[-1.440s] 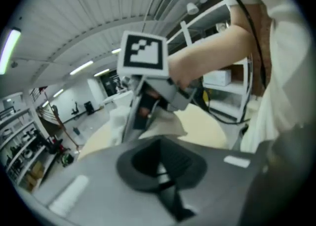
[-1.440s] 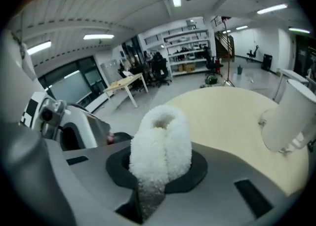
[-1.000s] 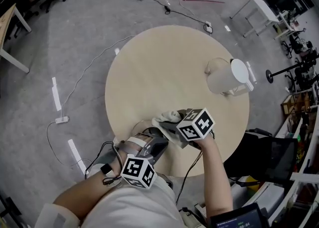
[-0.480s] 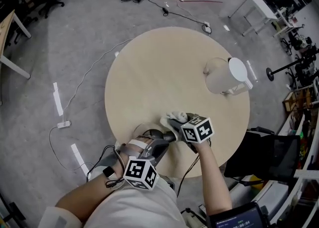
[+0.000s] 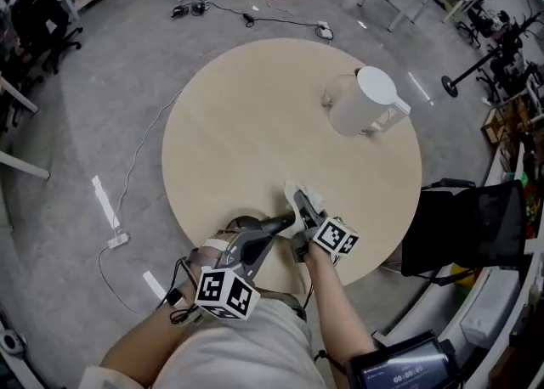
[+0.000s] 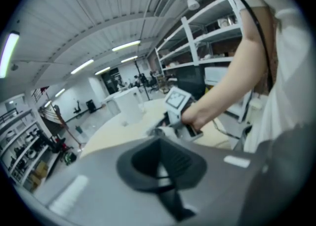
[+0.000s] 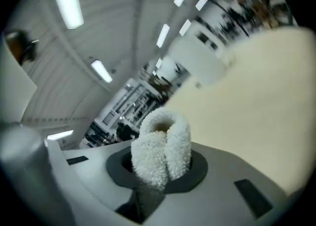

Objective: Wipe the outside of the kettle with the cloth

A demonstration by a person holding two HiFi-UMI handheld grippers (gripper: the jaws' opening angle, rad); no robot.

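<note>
Right gripper view shows what the head view only hints at: the right gripper has its jaws clamped on a fluffy white cloth, folded into a loop. From above, the white kettle stands at the far right of the round table, well apart from both grippers. The left gripper sits just beside the right one, and its own view shows its jaws pressed together. The right marker cube shows black-and-white squares.

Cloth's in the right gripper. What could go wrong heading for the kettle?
The kettle stands near the table edge with nothing steadying it; the left gripper is shut and far from it, so a firm wipe might slide or tip it. Only a short loop of cloth sticks out of the right gripper, so jaws may scrape.
</note>
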